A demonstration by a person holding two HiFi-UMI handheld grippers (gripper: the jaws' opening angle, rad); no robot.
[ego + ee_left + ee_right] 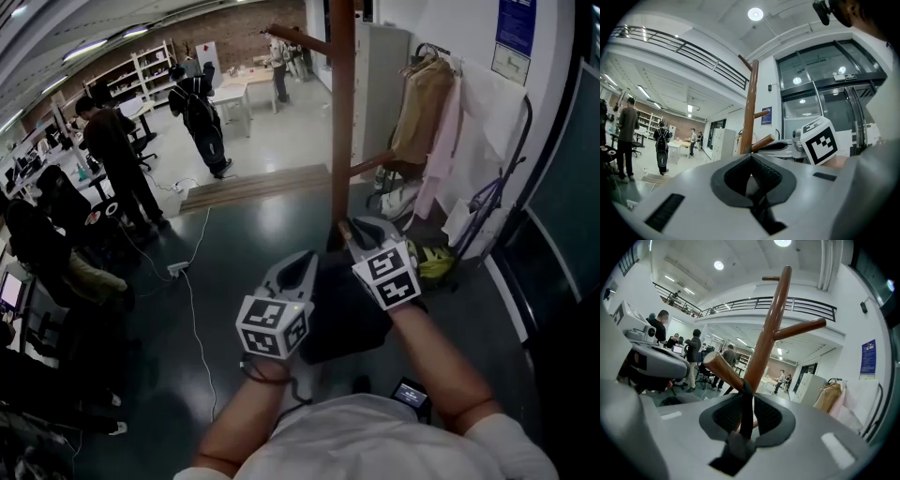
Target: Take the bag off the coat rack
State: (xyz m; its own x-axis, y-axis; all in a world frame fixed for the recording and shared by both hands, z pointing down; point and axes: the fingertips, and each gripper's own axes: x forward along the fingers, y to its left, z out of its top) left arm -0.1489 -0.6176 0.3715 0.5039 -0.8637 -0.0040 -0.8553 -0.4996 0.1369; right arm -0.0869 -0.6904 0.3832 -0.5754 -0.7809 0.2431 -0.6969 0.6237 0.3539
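- Head view: I'm standing right up at the coat rack (342, 112), whose brown pole rises straight ahead of me. The bag (342, 323) is a dark lump low down at the foot of the pole, between my two tongs. The left tongs (300, 265) sit just beside its upper left edge and the right tongs (361, 228) are above it, close to the pole. From here I can't read the bag's shape or which way it faces.
- Left gripper view: the left tongs (751, 159) are pressed together. There's a dark streak in the seam, but I can't tell whether it's the bag's fabric or just the slot. A lower peg (761, 142) juts out beyond, rising to the right.
- Right gripper view: here's the action! The right tongs (746, 401) are pinching the bag's black strap (747, 416). The strap runs nearly upright, from my pads up to where it's looped over a slanted peg (723, 367), so its long axis goes straight up into the hook point. The peg's free end points up and to the left, away from the pole.
- Step in hand, as I judge it: I have a grip, but the unhooking isn't done yet because the strap is on the peg.
- Next move: I'd carry the strap up along the peg's slope and off that free tip, then bring it away from the pole. Pulling straight down or towards me would only jam it at the base of the peg.
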